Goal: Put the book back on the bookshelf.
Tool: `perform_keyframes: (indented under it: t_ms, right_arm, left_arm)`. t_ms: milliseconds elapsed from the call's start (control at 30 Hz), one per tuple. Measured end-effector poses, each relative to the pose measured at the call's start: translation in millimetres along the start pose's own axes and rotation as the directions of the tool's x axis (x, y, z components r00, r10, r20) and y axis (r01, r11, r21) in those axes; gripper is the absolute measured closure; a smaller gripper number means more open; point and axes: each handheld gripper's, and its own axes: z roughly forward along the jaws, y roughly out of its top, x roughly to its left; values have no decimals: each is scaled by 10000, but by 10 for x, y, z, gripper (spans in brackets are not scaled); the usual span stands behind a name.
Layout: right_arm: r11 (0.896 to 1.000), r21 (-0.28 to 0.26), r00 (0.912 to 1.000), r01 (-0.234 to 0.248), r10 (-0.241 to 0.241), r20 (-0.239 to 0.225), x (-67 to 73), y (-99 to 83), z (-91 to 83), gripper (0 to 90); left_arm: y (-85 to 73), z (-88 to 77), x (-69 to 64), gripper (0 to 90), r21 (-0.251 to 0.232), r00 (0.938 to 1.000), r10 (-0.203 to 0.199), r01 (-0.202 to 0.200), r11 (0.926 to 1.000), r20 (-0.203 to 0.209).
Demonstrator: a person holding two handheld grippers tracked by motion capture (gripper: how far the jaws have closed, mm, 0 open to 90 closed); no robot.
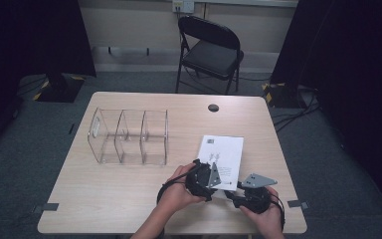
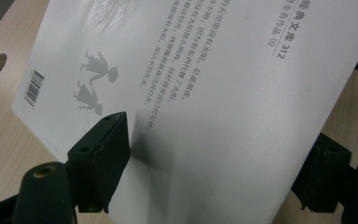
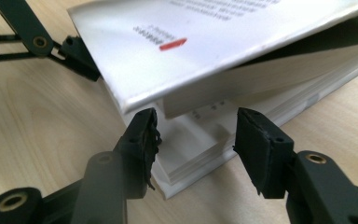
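Note:
A white book (image 1: 222,149) lies back cover up on the right half of the wooden table (image 1: 129,199), its barcode at the far end. My left gripper (image 1: 218,178) reaches in at its near left corner. In the left gripper view the cover (image 2: 191,70) runs slantwise between the jaws of the left gripper (image 2: 221,135), one pad on top and the other beneath its edge. The cover (image 3: 168,42) stands raised off the page block (image 3: 200,140). My right gripper (image 3: 196,116) is open, its jaws straddling the near corner of the pages without pressing on them.
A clear plastic organiser (image 1: 129,137) with three compartments stands on the table's left half. A round cable hole (image 1: 213,107) sits near the far edge. A black folding chair (image 1: 211,50) stands beyond the table. Both hands work close to the near edge.

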Motion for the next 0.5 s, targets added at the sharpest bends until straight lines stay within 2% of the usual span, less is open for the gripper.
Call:
perform_keyframes:
  t_ms: [67, 133, 167, 200, 233, 267, 300, 333, 367, 500]
  right_arm:
    - [10000, -43, 10000, -39, 39, 55, -7, 2, 2, 488]
    - [9999, -110, 9995, -98, 102, 305, -28, -6, 16, 523]
    - [9992, -291, 9993, -263, 271, 259, -36, -7, 11, 538]
    - [9980, -514, 9991, -369, 379, 192, -43, -2, -6, 541]
    - [9980, -592, 9994, -230, 245, 247, -38, 6, -12, 543]
    - [9977, -668, 9994, -139, 160, 309, -30, 16, -20, 553]
    - [9970, -745, 9994, -189, 211, 290, -22, 22, -30, 557]
    - [9966, -775, 9992, -264, 286, 280, -19, 31, -36, 558]
    - [9965, -800, 9993, -256, 277, 254, -19, 36, -38, 557]
    - [9956, -894, 9992, -273, 297, 265, -12, 49, -52, 557]
  left_arm:
    - [3, -2, 4, 222, 5, 10000, 70, -70, 10000, -13]
    - [7, -16, 2, 227, 141, 9998, 175, -175, 9997, -30]
    - [5, -18, -2, 226, 157, 9998, 158, -157, 9998, -89]
    - [0, -18, 4, 226, -24, 9999, 108, -109, 9999, -106]
    - [-11, -20, 3, 225, -132, 10000, -67, 66, 9999, -37]
    - [-19, -39, 15, 225, -85, 9999, 82, -83, 9999, -65]
    - [-33, -34, 13, 222, -244, 10000, -30, 29, 9997, -9]
    - [-32, -46, 16, 215, -127, 10000, -27, 26, 9999, -27]
    - [-35, -36, 12, 211, -238, 10000, -18, 17, 9997, -64]
    - [-5, 12, -19, 149, -80, 9990, -313, 310, 9995, -323]
